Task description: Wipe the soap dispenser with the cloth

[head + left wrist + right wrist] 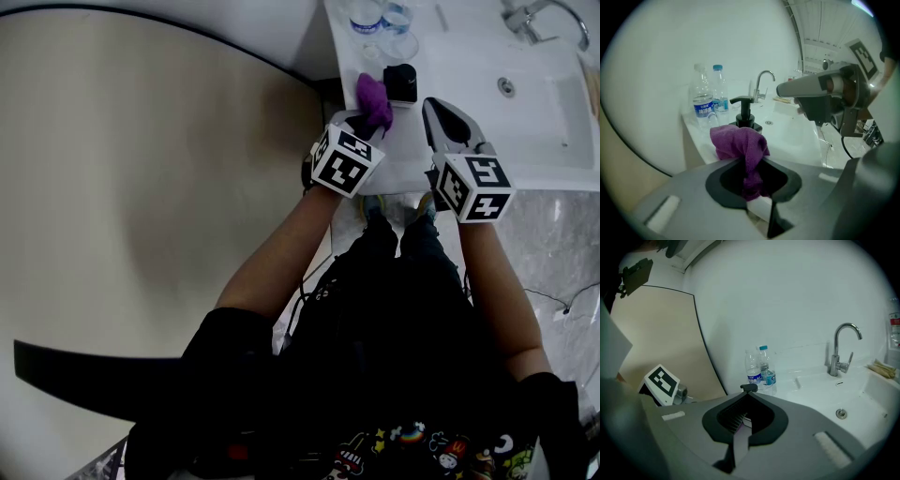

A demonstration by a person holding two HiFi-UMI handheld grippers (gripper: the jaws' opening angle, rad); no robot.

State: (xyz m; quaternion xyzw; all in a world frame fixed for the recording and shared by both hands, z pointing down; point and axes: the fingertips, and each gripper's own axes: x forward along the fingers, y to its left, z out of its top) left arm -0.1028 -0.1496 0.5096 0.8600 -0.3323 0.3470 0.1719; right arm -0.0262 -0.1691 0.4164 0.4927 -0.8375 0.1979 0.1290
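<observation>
Two grippers hover at the near edge of the white counter (450, 47). The left gripper (370, 120) is clenched on the purple cloth (740, 143), which bunches up above the jaws. The right gripper (439, 117) has its jaws together with nothing between them.

The black soap dispenser (401, 82) stands upright on the counter beside the sink basin (525, 94), just beyond the cloth; contact between cloth and dispenser cannot be confirmed.

Status: cloth pickup is complete and the cloth is presented to the dispenser. Wiping of the pump head and body appears not yet done.
</observation>
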